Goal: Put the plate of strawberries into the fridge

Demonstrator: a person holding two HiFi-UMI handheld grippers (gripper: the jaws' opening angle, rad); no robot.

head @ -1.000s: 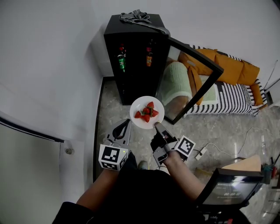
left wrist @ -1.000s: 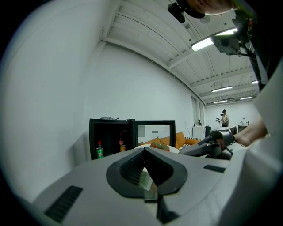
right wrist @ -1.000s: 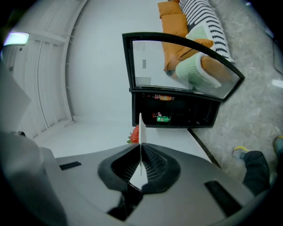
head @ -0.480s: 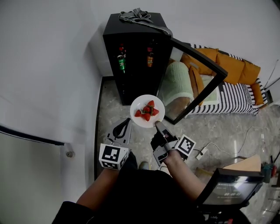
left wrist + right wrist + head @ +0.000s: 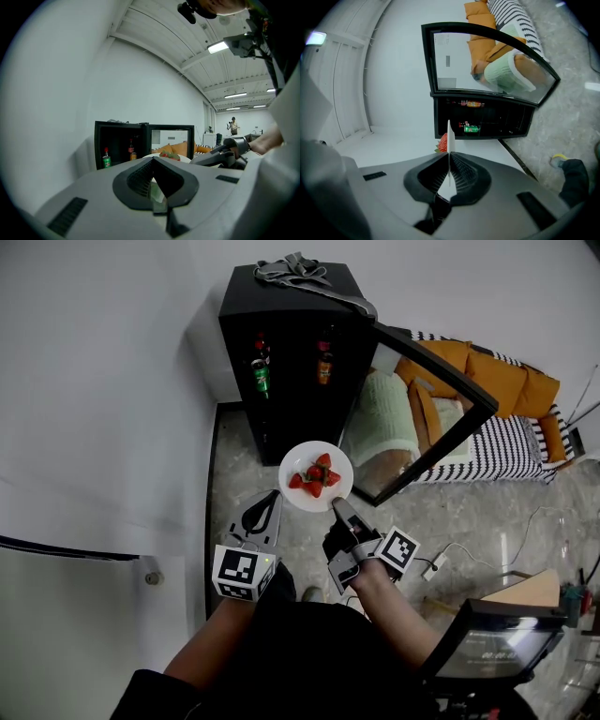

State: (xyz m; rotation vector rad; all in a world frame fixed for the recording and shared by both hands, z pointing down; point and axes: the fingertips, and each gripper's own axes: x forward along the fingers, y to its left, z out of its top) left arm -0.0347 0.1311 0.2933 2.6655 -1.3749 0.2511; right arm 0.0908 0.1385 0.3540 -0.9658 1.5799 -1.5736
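— What are the jaws doing?

— The right gripper is clenching the near rim of the white plate; its own view is showing the rim pinched edge-on between both jaws. The left gripper is sitting with its jaws pressed together on nothing, just beside the plate and not touching it.

— And the plate?

— It is hanging in the air in front of the open black fridge, not yet inside. The strawberries are lying loose in a small heap at its middle.

— What is worrying you?

— The one-edge grip. The far side is hanging unsupported, so I am expecting any wrist roll or jolt to tip it and send berries rolling onto the floor. The glass door is standing open close on the right, and the rim could clip it going in. The bottles are occupying part of one shelf, so a careless push could knock them.
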